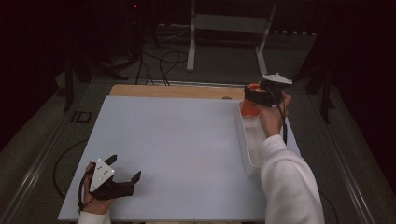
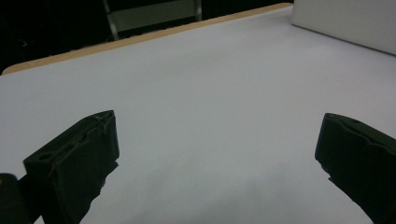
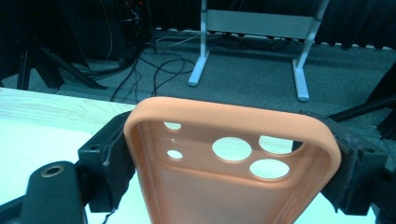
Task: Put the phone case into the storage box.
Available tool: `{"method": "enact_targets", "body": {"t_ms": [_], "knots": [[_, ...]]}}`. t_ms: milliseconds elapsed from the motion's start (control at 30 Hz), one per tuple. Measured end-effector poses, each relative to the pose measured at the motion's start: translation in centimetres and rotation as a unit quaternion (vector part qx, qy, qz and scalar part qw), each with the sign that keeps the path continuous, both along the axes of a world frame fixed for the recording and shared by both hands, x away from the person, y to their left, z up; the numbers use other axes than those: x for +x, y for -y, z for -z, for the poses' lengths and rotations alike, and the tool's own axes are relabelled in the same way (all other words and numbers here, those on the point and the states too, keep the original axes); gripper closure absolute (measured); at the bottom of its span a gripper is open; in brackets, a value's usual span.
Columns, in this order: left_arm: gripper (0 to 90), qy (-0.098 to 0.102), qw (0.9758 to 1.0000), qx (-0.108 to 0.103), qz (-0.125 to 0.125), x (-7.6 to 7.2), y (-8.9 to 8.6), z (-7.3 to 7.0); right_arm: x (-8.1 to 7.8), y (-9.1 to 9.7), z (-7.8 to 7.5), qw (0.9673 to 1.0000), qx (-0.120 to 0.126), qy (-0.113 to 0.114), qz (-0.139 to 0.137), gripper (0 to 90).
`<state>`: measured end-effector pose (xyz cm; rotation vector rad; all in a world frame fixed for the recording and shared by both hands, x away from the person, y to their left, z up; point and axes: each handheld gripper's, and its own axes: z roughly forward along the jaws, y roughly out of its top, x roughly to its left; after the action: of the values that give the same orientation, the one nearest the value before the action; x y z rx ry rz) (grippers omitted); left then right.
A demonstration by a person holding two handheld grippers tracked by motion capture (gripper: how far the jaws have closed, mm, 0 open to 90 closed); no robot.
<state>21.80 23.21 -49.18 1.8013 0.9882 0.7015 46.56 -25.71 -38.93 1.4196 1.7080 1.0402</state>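
Right gripper (image 3: 233,154) clamps the orange phone case (image 3: 233,182) across its width, held up over the far end of the white tray (image 1: 250,154), prob. for a stable carry, while left gripper (image 1: 125,169) idles wide open on the bench (image 1: 177,140).

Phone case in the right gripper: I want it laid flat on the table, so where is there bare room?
The white table top is bare from the left gripper across to the white tray. The right gripper, holding the orange phone case, hangs over the tray's far end, the crowded spot.
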Motion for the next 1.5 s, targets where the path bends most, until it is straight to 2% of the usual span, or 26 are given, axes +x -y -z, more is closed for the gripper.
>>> {"method": "enact_targets", "body": {"t_ms": [1500], "knots": [[0.5,0.002,1.0000,0.000,0.000,-0.1,0.0,0.0,-0.1,0.4,2.2,0.9998,0.004,-0.018,-0.003,16.5]]}}
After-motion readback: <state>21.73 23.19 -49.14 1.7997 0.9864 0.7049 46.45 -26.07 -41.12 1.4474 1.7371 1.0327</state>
